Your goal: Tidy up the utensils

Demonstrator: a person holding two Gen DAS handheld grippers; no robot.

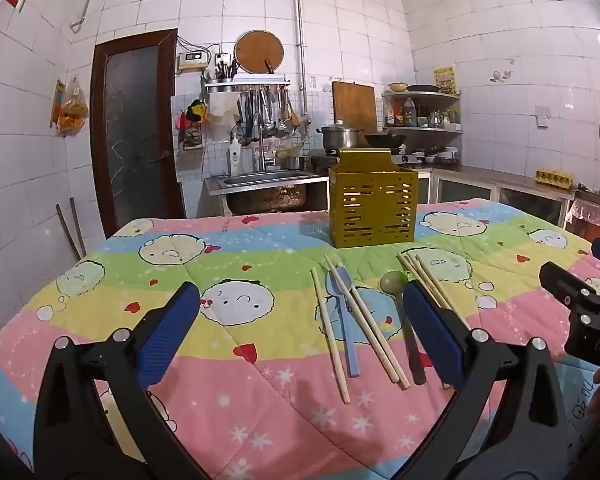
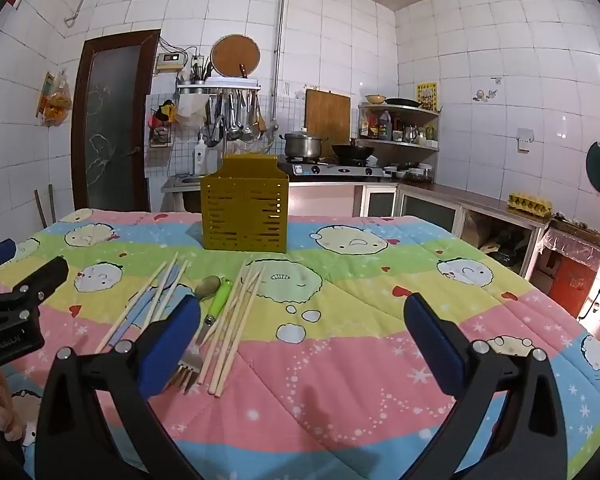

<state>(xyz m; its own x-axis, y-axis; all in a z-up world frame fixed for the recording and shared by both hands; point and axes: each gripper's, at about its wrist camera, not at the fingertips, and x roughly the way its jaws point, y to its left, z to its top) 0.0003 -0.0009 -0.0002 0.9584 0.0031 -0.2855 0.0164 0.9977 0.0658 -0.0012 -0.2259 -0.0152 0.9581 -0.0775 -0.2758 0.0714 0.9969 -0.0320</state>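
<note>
While both jaws gape — left gripper (image 1: 300, 328) empty | right gripper (image 2: 302, 336) empty

A lived-in home kitchen: white tiled walls (image 2: 480, 40), a steel sink (image 1: 270, 179) under a rack of hanging ladles (image 1: 266, 110), a gas stove (image 2: 332, 168) with a lidded pot (image 2: 303, 145) and a wok (image 2: 352, 151), corner shelves of sauce bottles (image 2: 396, 125), an egg tray (image 2: 529, 203) on the surface along the wall, a brown glazed door (image 1: 134, 132)
</note>
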